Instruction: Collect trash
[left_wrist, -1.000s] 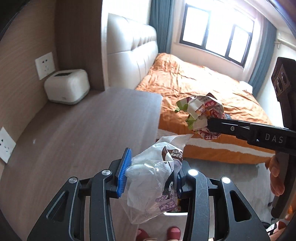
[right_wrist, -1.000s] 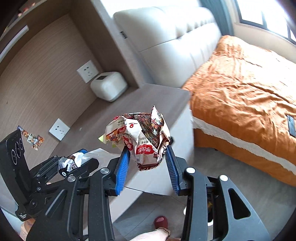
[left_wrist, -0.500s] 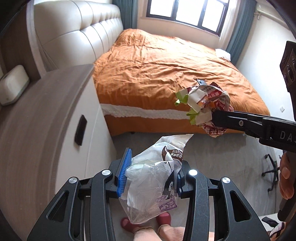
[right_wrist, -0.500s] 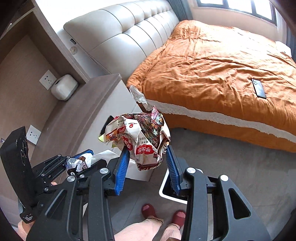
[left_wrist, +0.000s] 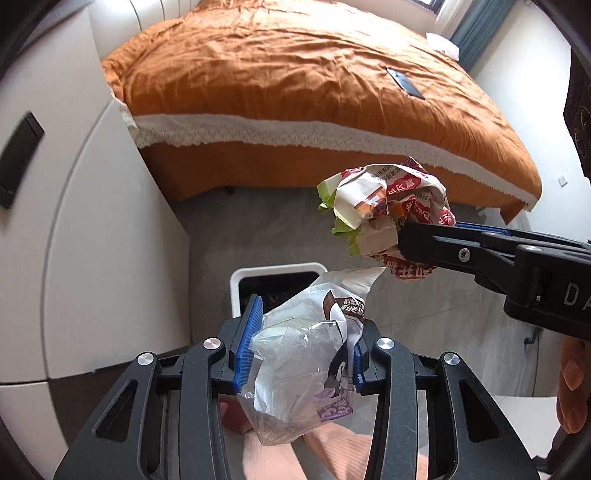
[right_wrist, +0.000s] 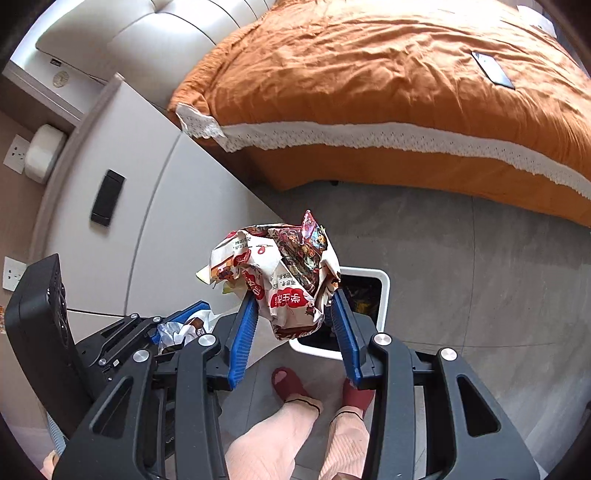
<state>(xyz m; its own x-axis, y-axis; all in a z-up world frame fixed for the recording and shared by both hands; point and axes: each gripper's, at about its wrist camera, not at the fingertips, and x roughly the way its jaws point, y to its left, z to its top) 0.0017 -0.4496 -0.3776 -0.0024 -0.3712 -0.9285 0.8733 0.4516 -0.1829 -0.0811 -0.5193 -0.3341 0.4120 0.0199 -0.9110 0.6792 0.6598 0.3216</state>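
My left gripper (left_wrist: 304, 332) is shut on a crumpled clear plastic bag (left_wrist: 306, 354) with brown and purple print, its blue pads pressing both sides. My right gripper (right_wrist: 293, 314) is shut on a crumpled red-and-white snack wrapper (right_wrist: 280, 273); the same wrapper (left_wrist: 388, 206) shows at the right of the left wrist view. Both grippers point steeply down over a white-rimmed trash bin (left_wrist: 273, 273) on the grey floor, with the bin (right_wrist: 369, 275) partly hidden behind the wrapper and fingers. The left gripper (right_wrist: 177, 325) with its bag appears at lower left in the right wrist view.
A white cabinet (right_wrist: 177, 206) with a dark handle stands left of the bin. An orange bed (left_wrist: 295, 92) with a phone (left_wrist: 406, 83) on it fills the far side. A person's legs and red slippers (right_wrist: 288, 382) stand just in front of the bin.
Both grippers have dropped and tipped downward, from above the wooden cabinet top to over the floor. The trash bin has come into view beneath them. Both grips are unchanged.
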